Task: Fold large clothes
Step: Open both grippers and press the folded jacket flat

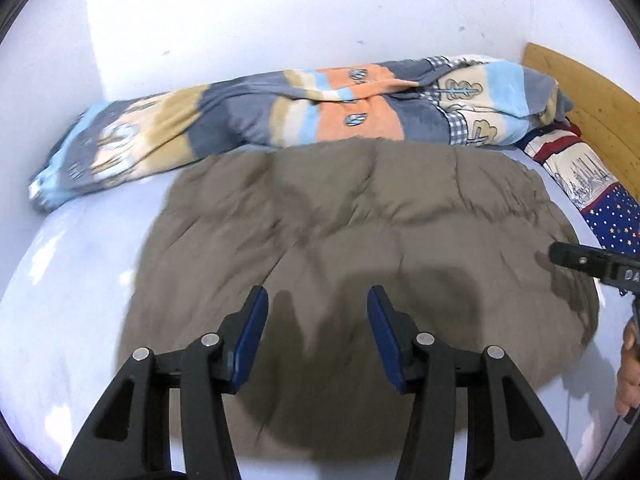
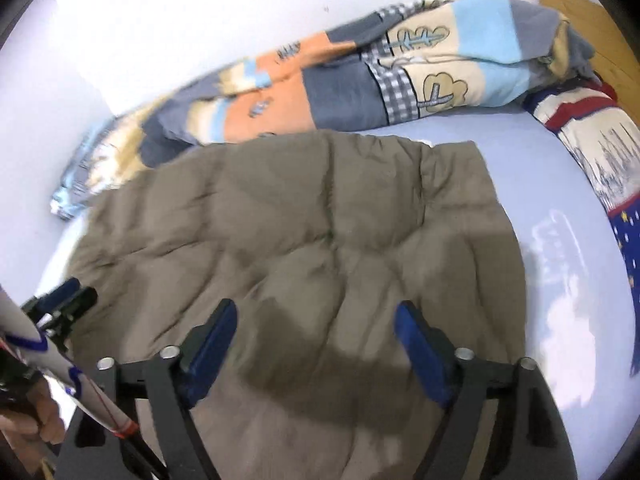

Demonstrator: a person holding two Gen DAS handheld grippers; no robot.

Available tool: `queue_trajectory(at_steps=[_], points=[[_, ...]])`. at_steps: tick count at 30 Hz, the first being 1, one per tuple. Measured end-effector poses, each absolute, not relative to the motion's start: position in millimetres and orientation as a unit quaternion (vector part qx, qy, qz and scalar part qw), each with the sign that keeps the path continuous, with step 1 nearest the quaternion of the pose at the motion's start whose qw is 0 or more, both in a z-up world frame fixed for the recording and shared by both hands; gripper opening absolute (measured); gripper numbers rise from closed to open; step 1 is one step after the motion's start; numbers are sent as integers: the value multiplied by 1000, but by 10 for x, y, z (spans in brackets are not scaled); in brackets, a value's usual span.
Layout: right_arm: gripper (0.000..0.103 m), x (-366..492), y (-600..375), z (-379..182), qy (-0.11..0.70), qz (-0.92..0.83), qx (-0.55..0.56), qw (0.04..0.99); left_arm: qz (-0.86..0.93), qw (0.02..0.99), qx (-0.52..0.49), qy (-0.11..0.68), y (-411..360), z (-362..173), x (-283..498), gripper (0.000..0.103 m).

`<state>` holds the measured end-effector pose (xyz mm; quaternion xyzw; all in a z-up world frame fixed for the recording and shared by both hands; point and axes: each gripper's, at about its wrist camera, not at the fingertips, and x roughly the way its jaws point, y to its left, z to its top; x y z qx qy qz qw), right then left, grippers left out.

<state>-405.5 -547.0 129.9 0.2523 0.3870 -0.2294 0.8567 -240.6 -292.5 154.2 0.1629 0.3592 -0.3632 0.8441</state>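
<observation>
Brown quilted garment [image 1: 360, 240] flat on bed [image 1: 72, 300], both grippers' jaws apart

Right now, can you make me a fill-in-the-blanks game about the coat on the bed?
1. The puffy coat lying on the bed is ____ in colour.
2. Both the left claw and the right claw are ____, gripping nothing.
3. The striped blanket lies between the coat and the ____.

Missing words: brown; open; wall
</observation>
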Motion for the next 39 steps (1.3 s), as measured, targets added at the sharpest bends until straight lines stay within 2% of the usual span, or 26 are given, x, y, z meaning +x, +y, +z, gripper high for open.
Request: queue_trajectory(at_steps=[3,5,14,22,26,30,34,39], points=[[73,-4254,-5084,1394,365,-220,277,861,-351,849,132,371,-2572,1556,-2526,50],[66,-4276,-4846,1420,378,-221,267,859,-342,855,118,371,-2373,1562,-2602,50],[66,-4440,-4304,1473,350,-246,269,863,-312,872,116,358,-2198,1376,-2403,50],[66,-4159,-4636,1018,391,-260,268,841,-284,850,100,433,-2241,1030,-2041,51],[68,-4043,-4681,865,419,-258,263,830,-277,843,142,439,-2350,930,-2026,54],[71,-4046,-4781,731,432,-249,286,818,-278,842,126,445,-2304,973,-2018,54],[71,-4150,-4792,903,416,-242,306,821,-300,849,71,428,-2157,1214,-2023,54],[71,-4418,-4932,1183,374,-270,304,834,-268,868,81,410,-2060,1244,-1945,54]])
